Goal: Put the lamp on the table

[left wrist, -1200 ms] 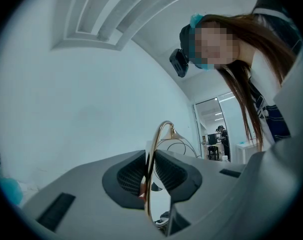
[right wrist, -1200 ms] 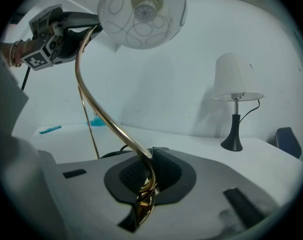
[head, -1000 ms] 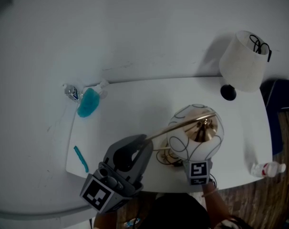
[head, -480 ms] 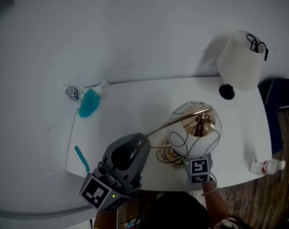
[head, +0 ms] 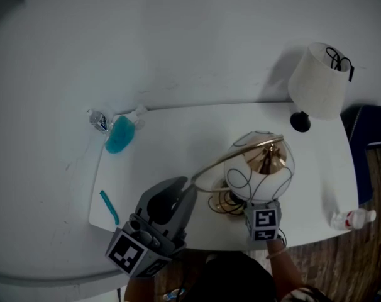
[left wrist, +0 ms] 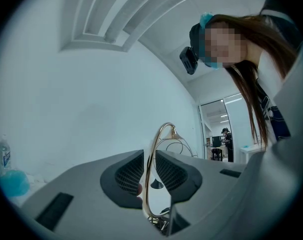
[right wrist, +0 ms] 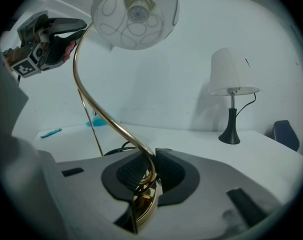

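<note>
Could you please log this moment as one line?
left gripper: shut on lamp | right gripper: shut on lamp | lamp over table

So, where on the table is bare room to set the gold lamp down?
The widest bare patch of table lies between the blue bottle and the gold lamp. Crowded: the front by the coiled cord, and the back right by the white-shade lamp.

Wall (head: 178,36): plain white.
Table (head: 171,140): white, set against the wall.
Floor (head: 369,263): dark wood planks to the right.
Ceiling (left wrist: 106,14): white, with stepped moulding.
Doorway (left wrist: 212,126): opens on a bright room.
Shade lamp (head: 319,80): white, far right corner.
</note>
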Demonstrator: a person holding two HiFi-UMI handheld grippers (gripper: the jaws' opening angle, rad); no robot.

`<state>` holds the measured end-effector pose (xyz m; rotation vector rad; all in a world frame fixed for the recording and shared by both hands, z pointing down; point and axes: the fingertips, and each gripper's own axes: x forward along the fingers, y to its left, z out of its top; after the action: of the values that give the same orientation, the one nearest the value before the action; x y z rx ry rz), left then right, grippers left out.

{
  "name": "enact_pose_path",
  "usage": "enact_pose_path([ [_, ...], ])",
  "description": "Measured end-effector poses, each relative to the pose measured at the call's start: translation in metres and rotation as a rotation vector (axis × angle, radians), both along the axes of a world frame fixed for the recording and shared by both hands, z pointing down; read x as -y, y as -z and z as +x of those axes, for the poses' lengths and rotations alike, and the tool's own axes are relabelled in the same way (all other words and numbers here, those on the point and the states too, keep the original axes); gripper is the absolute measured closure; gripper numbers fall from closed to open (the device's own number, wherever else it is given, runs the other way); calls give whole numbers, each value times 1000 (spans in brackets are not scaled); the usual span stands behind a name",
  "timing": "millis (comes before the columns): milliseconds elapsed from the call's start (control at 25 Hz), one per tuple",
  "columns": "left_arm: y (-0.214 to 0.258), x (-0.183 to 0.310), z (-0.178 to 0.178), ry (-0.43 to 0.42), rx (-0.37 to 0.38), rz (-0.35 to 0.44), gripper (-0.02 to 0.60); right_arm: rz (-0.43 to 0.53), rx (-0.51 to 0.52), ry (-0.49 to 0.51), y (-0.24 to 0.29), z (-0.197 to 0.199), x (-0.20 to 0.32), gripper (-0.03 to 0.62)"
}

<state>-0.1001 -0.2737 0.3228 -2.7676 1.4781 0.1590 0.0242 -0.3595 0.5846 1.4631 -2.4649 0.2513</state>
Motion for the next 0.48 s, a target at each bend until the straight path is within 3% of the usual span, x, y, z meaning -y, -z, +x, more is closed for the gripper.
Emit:
enact_pose_path([
  [480,0,-13,-2,-17,-25,-32,509,-12,-9,-45,3,7,-12,523],
])
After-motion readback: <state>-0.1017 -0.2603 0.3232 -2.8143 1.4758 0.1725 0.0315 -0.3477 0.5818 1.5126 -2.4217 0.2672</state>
